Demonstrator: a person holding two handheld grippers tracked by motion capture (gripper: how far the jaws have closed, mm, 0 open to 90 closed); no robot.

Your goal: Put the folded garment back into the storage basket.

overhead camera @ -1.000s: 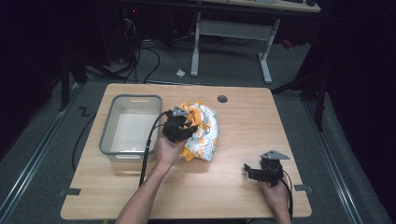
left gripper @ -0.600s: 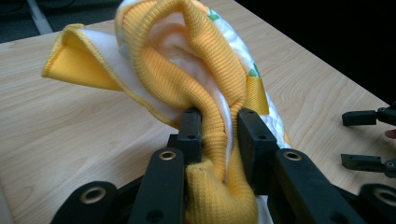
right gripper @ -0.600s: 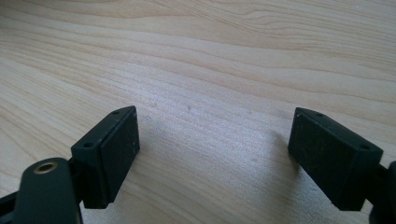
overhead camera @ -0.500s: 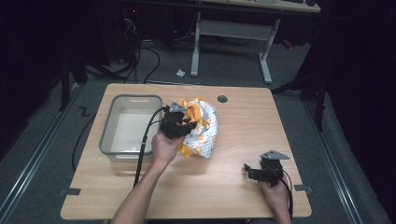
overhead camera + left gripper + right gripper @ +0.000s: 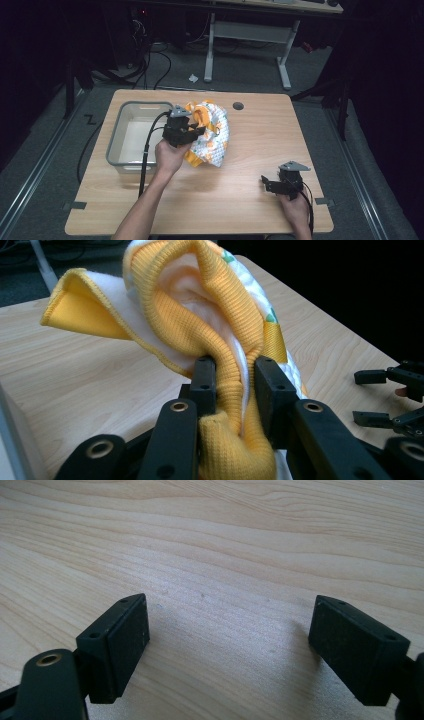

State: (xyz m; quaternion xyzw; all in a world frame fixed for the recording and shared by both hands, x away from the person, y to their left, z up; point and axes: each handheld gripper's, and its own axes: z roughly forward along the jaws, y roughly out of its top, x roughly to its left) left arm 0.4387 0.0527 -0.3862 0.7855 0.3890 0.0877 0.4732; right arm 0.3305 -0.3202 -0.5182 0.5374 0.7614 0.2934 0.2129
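Note:
A yellow and white patterned cloth garment (image 5: 212, 135) hangs bunched above the middle of the wooden table, beside the grey bin. My left gripper (image 5: 192, 131) is shut on its yellow ribbed edge; in the left gripper view the ribbed band (image 5: 220, 340) is squeezed between the two black pads, with the left gripper (image 5: 235, 385) pinching it and folds rising above. My right gripper (image 5: 270, 184) rests low at the table's front right. Its jaws stand wide apart over bare wood in the right gripper view, right gripper (image 5: 230, 645) holding nothing.
A grey plastic bin (image 5: 131, 152) stands at the table's left, next to my left hand. A round cable hole (image 5: 238, 106) sits near the far edge. A desk frame (image 5: 250, 45) and cables lie on the floor beyond the table.
My left gripper has risen and shifted toward the bin, lifting the cloth with it. The right gripper has stayed where it was.

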